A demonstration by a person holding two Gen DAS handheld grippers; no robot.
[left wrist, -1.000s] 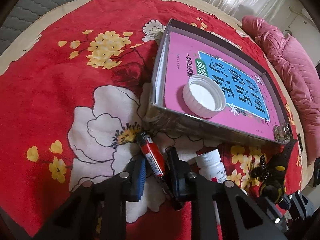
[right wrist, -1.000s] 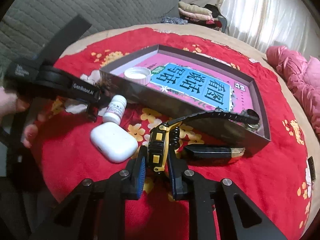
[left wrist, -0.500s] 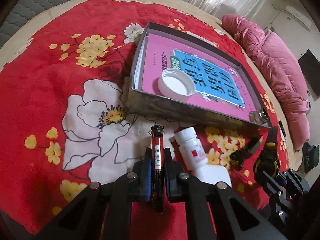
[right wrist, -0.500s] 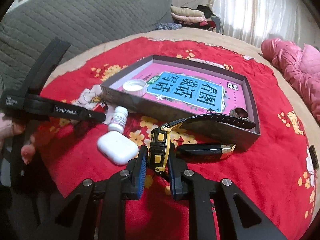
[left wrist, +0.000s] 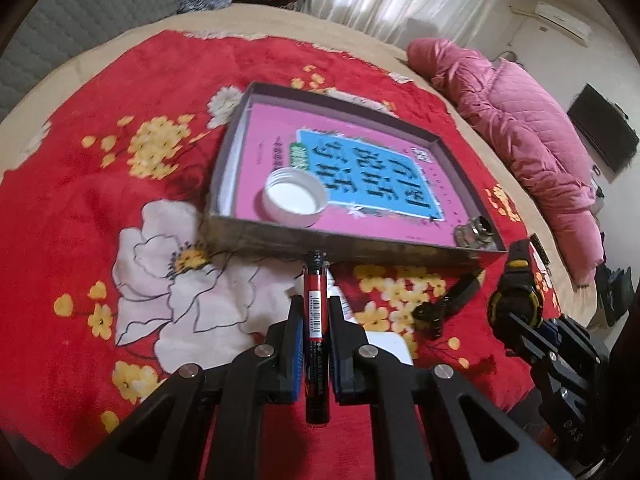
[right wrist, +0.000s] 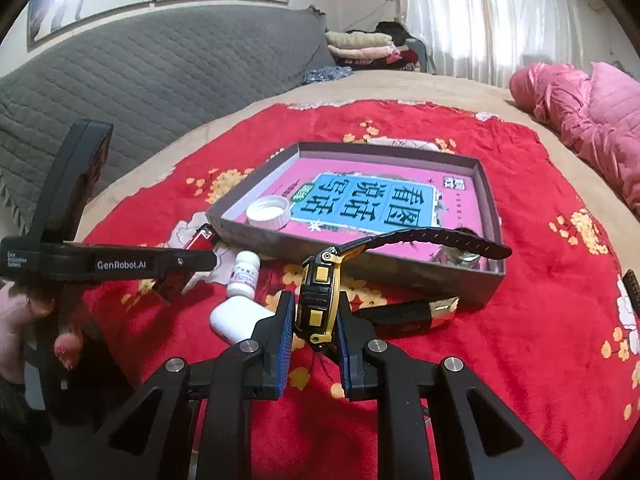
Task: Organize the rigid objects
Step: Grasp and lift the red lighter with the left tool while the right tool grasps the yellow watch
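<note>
My left gripper point(left wrist: 315, 320) is shut on a red lighter point(left wrist: 315, 308) and holds it above the red blanket, just in front of the grey box point(left wrist: 360, 246). The box holds a pink book point(left wrist: 360, 168), a white cap point(left wrist: 294, 198) and a small metal piece point(left wrist: 474, 234). My right gripper point(right wrist: 316, 316) is shut on a black and yellow watch point(right wrist: 320, 292), lifted, its strap point(right wrist: 432, 238) reaching over the box's near wall point(right wrist: 400, 272). The left gripper point(right wrist: 208, 258) with the lighter point(right wrist: 202, 238) shows at the left of the right wrist view.
On the flowered red blanket point(right wrist: 520, 340) in front of the box lie a white pill bottle point(right wrist: 244, 274), a white earbud case point(right wrist: 236, 318) and a black and gold bar point(right wrist: 408, 314). A pink quilted coat point(left wrist: 520, 136) lies at the right. A grey sofa point(right wrist: 160, 76) stands behind.
My left gripper closed on the red lighter and lifted it toward the box. My right gripper has risen with the watch, and its strap now hangs over the box's near wall.
</note>
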